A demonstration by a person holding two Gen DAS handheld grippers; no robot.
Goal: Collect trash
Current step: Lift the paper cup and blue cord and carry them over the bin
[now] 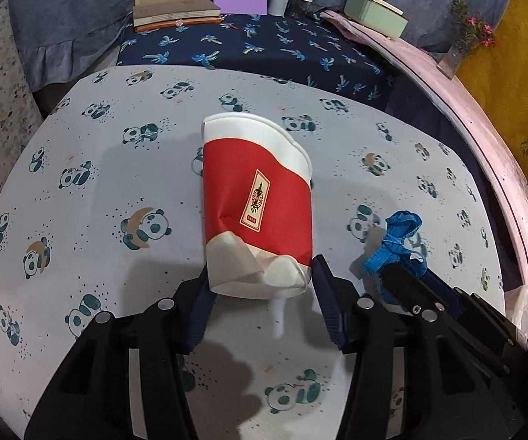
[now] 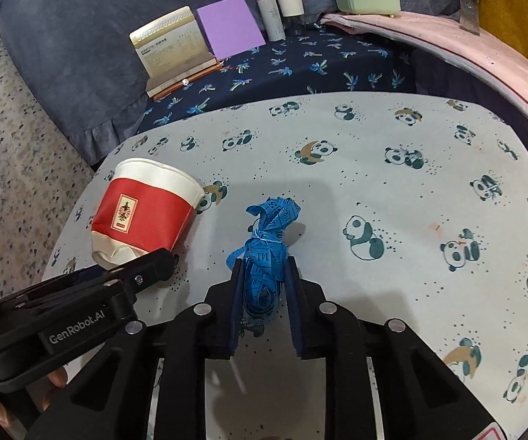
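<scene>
L gripper (image 1: 260, 286) pinching crumpled base of red paper cup (image 1: 256, 201), lying ctr frame on panda cloth (image 1: 98, 183). Cup looking light, flimsy, already dented; base grip ok. R gripper (image 2: 262, 275) clamping blue tape measure (image 2: 269, 242), soft, floppy bundle, mid-frame.

Paper cup (image 2: 146, 209) left of tape measure (image 2: 267, 249) on table (image 2: 392, 168) — book (image 2: 175, 51), jars (image 2: 282, 9) behind.
</scene>
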